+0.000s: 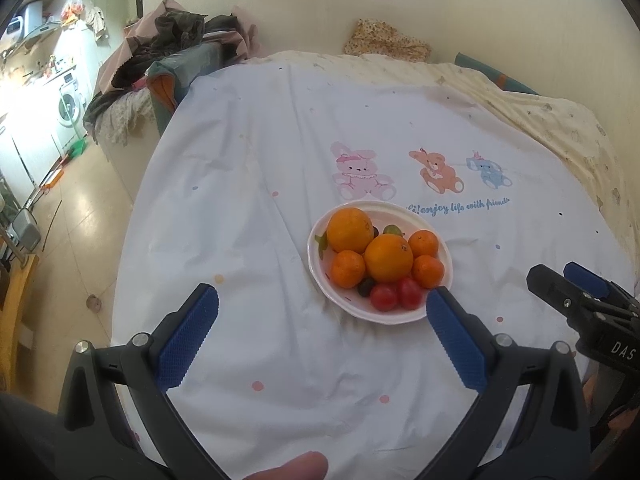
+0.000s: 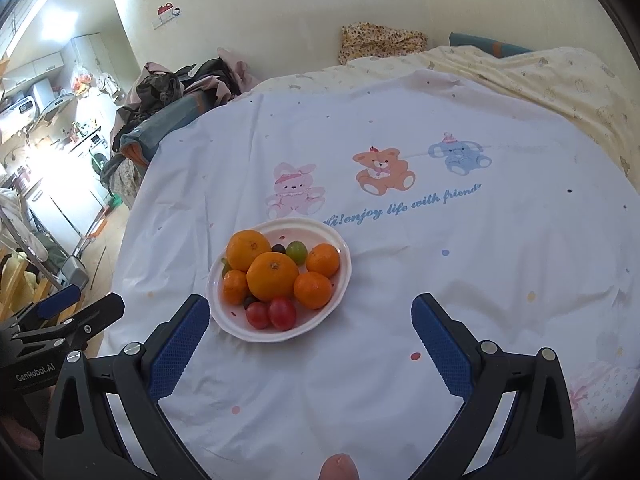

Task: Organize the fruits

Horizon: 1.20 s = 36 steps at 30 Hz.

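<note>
White plate point(image 1: 434, 240) on the bed sheet point(image 1: 248, 184) holds all the fruit you can see: two big oranges point(image 1: 349, 229), three mandarins point(image 1: 428, 271), two red tomatoes point(image 1: 383, 297), a green grape point(image 2: 297, 251) and some dark ones. Nothing lies loose on the sheet, so this fits either a pile waiting to be sorted or fruit already gathered; you can't tell which from here.

Your left claw point(image 1: 322, 334) is spread wide and holds nothing; the plate sits just ahead of it, toward its right finger, whose tip is at the plate's near rim. Your right claw point(image 2: 310, 338) is also wide and holds nothing; the plate lies ahead and to its left, near the left finger. Both are close, the left one squarer to the tomatoes. The plate's long axis runs diagonally, far-left to near-right in the left view.
</note>
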Motion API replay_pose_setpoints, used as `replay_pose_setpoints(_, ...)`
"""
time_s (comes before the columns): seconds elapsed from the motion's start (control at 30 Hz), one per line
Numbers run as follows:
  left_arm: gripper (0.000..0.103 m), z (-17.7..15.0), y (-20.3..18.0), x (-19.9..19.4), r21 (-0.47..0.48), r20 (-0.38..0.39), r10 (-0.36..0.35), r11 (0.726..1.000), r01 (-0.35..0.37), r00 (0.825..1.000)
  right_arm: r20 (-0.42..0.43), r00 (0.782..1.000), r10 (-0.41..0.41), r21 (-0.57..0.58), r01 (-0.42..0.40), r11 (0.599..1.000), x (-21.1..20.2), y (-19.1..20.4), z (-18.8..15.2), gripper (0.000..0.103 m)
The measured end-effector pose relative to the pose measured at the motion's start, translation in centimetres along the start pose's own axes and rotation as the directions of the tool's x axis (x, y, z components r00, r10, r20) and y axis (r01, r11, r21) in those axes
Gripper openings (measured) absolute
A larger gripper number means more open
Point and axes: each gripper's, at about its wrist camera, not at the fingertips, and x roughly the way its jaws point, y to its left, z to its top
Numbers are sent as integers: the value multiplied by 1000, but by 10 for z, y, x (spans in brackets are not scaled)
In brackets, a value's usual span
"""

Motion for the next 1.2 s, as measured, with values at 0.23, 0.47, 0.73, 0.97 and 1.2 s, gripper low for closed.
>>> replay_pose_setpoints(0.23, 103, 0, -1, 0, 1, -2, 1, 1000, -1, 1000, 4, 1000, 0, 14, 0, 1000, -2, -3, 0, 103)
replay_pose_setpoints(0.47, 103, 0, 0, 0, 1, -1, 1, 1000, -1, 1000, 3, 1000, 0, 12, 0, 1000, -2, -3, 0, 103)
replay_pose_setpoints(0.73, 103, 0, 0, 0, 1, -2, 1, 1000, -1, 1000, 1, 1000, 6, 16, -6, 1000, -3, -4, 1, 103)
replay_pose_setpoints(0.97, 103, 0, -1, 1, 1, -2, 1, 1000, -1, 1000, 3, 1000, 5, 15, -5, 1000, -3, -4, 1, 103)
replay_pose_setpoints(1.2, 103, -4, 0, 2, -1, -12, 3, 1000, -3, 1000, -4, 1000, 6, 19, -6, 1000, -3, -5, 1, 103)
